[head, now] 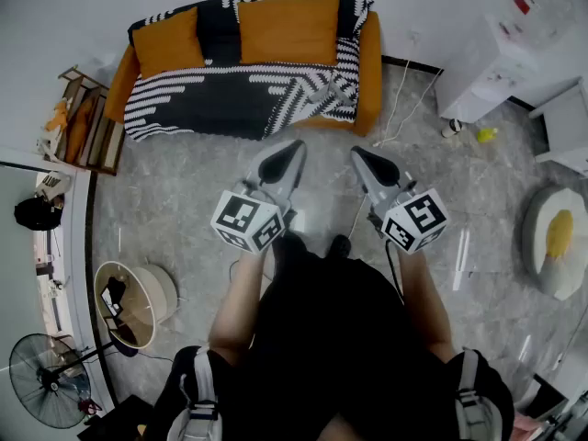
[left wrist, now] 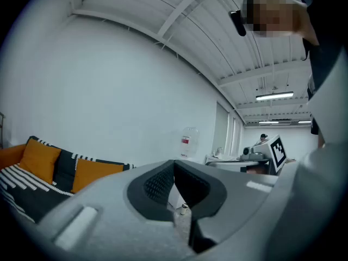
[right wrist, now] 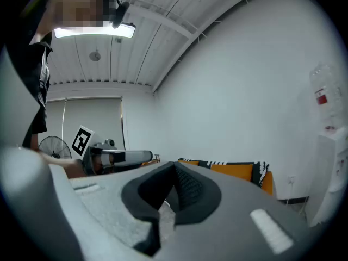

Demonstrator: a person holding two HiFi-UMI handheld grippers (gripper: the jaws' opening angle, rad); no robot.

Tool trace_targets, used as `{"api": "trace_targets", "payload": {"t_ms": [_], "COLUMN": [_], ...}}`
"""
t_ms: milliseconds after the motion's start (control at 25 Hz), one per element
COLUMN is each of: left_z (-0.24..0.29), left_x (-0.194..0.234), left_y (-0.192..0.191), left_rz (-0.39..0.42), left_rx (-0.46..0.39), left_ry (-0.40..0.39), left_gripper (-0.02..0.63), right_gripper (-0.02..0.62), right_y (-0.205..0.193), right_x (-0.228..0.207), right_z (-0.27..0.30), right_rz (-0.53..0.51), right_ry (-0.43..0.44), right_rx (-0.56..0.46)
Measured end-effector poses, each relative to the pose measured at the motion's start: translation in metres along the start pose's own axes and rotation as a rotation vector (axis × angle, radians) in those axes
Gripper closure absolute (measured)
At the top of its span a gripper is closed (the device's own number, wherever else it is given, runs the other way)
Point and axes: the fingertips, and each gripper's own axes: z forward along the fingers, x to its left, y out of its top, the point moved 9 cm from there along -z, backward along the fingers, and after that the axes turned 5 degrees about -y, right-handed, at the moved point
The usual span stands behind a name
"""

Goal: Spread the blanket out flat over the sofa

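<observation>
Right now we hold both claws level over the grey floor [head: 184, 200], side by side and near each other, pointing toward the sofa [head: 370, 62], which stands well apart from them, straight ahead against the white wall. The left claw [head: 292, 148] is clenched: in the left gripper view its dark pads [left wrist: 157, 185] meet at the tip with nothing between them. The right claw [right wrist: 175, 167] is clenched as well, pads pressed together and empty. Each claw carries its marker cube [head: 246, 220] at the rear, close to our hands. The blanket [head: 230, 99], black with white stripes, lies over the sofa ahead of the claws; it covers the seat, hangs down the front edge and runs up over the backrest. A rumpled patch shows on the seat roughly ahead of the gap between the two claws. Two orange cushions [head: 170, 39] lean against the backrest on top of the blanket. Neither claw touches the blanket or the sofa. Beyond the sofa's end, ahead and to the left of the left claw, stands a wooden rack [head: 87, 127]. Behind the left claw and off to its left sit a round basket [head: 161, 288] and a floor fan [head: 46, 379]. Ahead and to the right of the right claw stands a white cabinet [head: 496, 67], and a thin cable [head: 400, 108] trails across the floor between it and the sofa.
</observation>
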Motion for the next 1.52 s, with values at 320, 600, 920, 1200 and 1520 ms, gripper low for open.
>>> {"api": "trace_targets", "payload": {"t_ms": [320, 600, 920, 1200, 1520], "left_z": [0.001, -0.004, -0.007, -0.015, -0.001], "left_x": [-0.013, -0.022, -0.016, 0.020, 0.104], "left_y": [-0.003, -0.009, -0.020, -0.021, -0.017], "left_rz": [0.002, -0.005, -0.029, -0.046, -0.048], "left_rx": [0.003, 0.013, 0.037, 0.043, 0.067], "left_ry": [0.013, 0.034, 0.063, 0.084, 0.065], "left_gripper": [0.595, 0.595, 0.595, 0.595, 0.595], "right_gripper": [0.592, 0.592, 0.592, 0.592, 0.592], "right_y": [0.000, -0.005, -0.015, -0.020, -0.014], "right_x": [-0.005, -0.007, -0.016, -0.022, -0.033], "right_z": [-0.011, -0.021, -0.018, 0.012, 0.086], "right_rz": [-0.005, -0.019, 0.008, 0.046, 0.040], "right_ry": [-0.012, -0.012, -0.005, 0.001, -0.023], "right_rx": [0.001, 0.016, 0.047, 0.072, 0.112]}}
